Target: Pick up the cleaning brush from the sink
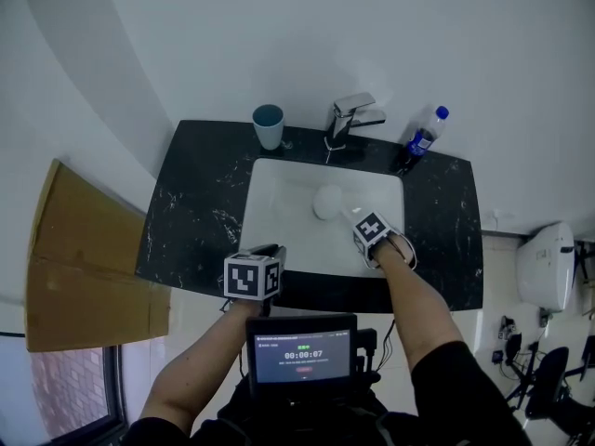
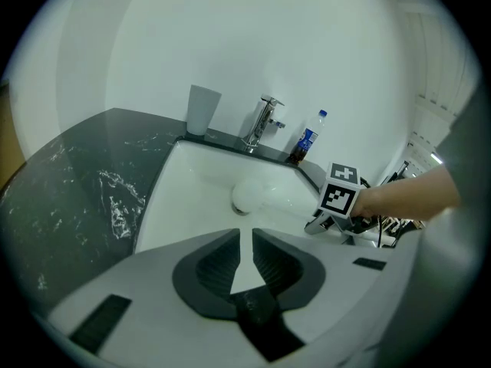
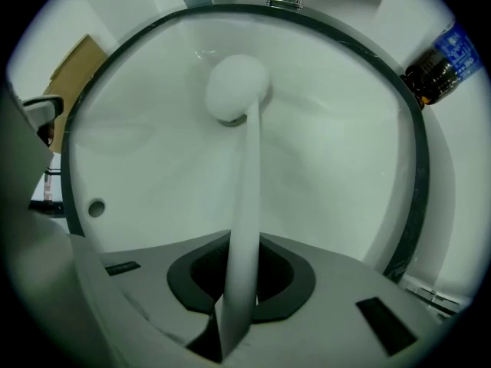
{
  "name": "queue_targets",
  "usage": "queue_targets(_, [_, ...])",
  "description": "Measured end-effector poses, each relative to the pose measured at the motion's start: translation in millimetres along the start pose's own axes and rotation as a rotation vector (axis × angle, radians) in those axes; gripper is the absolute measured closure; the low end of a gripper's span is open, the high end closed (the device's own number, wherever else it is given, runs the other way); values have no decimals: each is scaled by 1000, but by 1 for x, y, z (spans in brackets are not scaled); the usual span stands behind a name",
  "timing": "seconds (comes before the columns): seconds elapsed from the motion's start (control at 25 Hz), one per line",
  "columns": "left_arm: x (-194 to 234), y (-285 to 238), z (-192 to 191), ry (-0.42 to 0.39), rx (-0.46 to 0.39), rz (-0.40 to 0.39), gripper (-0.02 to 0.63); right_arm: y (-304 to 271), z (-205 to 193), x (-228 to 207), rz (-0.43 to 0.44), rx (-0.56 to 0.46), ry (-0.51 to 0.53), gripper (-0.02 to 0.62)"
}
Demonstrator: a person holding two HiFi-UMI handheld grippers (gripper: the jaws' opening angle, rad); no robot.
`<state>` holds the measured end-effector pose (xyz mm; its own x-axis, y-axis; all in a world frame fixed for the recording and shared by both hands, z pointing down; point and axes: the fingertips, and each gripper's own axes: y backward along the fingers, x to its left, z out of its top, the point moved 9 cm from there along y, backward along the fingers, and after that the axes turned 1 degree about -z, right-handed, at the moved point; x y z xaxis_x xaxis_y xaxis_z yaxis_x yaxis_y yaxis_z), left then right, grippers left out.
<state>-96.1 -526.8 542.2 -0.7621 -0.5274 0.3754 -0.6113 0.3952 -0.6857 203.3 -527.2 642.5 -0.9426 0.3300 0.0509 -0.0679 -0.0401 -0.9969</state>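
The white cleaning brush (image 1: 327, 202) lies in the white sink (image 1: 279, 184), its round head near the middle of the basin and its long handle running toward the front right. My right gripper (image 1: 361, 223) points down into the basin and is shut on that handle; in the right gripper view the handle (image 3: 245, 205) passes between the dark pads (image 3: 280, 278) of the right gripper (image 3: 242, 282), up to the brush head (image 3: 238, 89). My left gripper (image 1: 267, 252) hovers over the sink's front left rim, shut with nothing in it. The left gripper view shows the brush head (image 2: 247, 196) ahead of the left gripper (image 2: 245, 240).
A teal cup (image 1: 269, 124), a chrome faucet (image 1: 349, 119) and a blue-capped bottle (image 1: 423, 139) stand along the back of the black marble counter (image 1: 200, 203). Cardboard (image 1: 84, 268) leans at the left. A small screen (image 1: 302, 351) sits at my chest.
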Motion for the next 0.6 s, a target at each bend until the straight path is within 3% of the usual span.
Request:
queue_targets(0.2, [1, 8, -2, -9, -6, -14, 543, 2, -5, 1, 18, -4, -8, 569])
queue_targets(0.6, [-2, 50, 12, -55, -72, -56, 543, 64, -25, 20, 69, -178, -54, 572])
